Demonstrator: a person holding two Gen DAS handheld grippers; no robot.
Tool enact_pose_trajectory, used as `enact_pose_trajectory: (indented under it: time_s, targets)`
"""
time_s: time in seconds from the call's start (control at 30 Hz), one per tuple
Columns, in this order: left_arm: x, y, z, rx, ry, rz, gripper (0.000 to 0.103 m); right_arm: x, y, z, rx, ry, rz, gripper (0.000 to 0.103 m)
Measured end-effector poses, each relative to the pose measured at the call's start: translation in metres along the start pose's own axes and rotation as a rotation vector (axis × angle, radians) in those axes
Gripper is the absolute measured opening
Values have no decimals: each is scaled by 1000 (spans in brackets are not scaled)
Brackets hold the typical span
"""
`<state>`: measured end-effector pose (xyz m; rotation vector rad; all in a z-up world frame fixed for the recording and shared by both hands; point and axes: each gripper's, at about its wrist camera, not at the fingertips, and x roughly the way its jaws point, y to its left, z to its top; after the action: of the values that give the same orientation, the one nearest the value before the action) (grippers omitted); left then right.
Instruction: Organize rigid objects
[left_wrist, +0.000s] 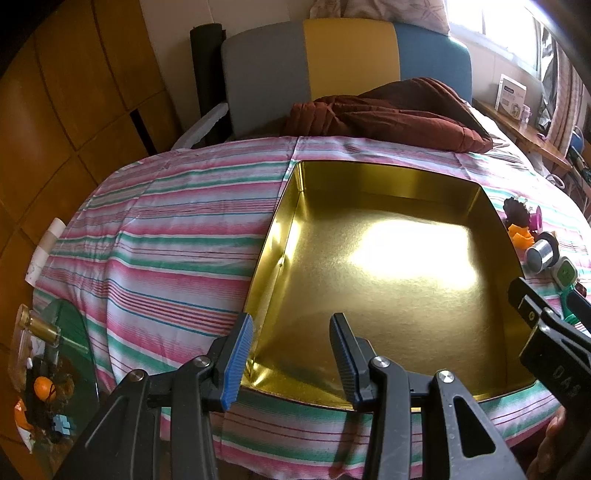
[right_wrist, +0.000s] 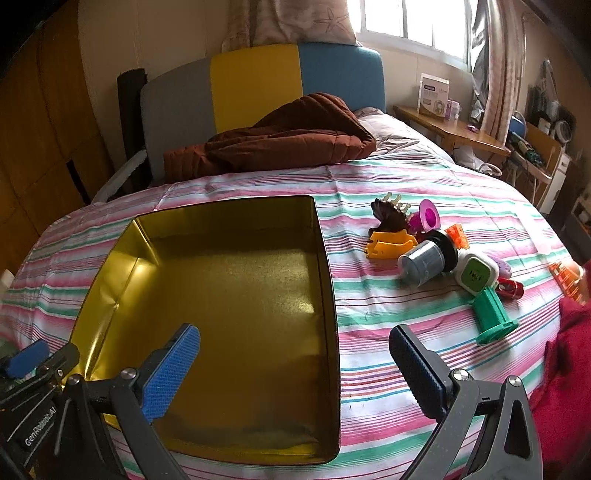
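A gold tin (right_wrist: 236, 280) lies open and bare on a striped bedspread (right_wrist: 388, 306), lower left of centre in the right wrist view; nothing has been put in it, so the sorting appears not yet begun. The things to sort sit in a loose heap (right_wrist: 443, 251) on the cloth at the right of that frame, well apart from the tin's right wall: a brown toy (right_wrist: 389, 218), a pink cup (right_wrist: 428, 216), an orange piece (right_wrist: 388, 245), a grey cylinder (right_wrist: 423, 264), a white-and-green cube (right_wrist: 476, 275), a green spool (right_wrist: 493, 314) and a red can (right_wrist: 511, 288), several touching. All are left to move.

The right tongs (right_wrist: 295, 373) stand wide apart and empty at the bottom of the frame, one finger over the tin's floor, the other over the bedspread; the heap lies above and to the right of them. The left tongs (left_wrist: 291, 360) are partly apart with nothing between them, poised over the tin's near left corner at the bottom of the left wrist view, far from the heap, which shows at that frame's right edge.

Behind lie a brown quilt (right_wrist: 280, 144) and a tricolour headboard (right_wrist: 258, 81).
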<state>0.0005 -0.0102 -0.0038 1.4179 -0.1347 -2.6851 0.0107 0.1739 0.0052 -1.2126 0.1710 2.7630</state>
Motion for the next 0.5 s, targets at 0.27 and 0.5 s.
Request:
enact_pose_trajectory:
  time_s: [0.27,0.5]
  targets:
    - [-1,0,-6,-17,19,-111,44,-6,-9,3,-2,-30,-4,103]
    - [-8,-13,-16,11,1,-173,44,-12,-55,8,38,-57,-36,101]
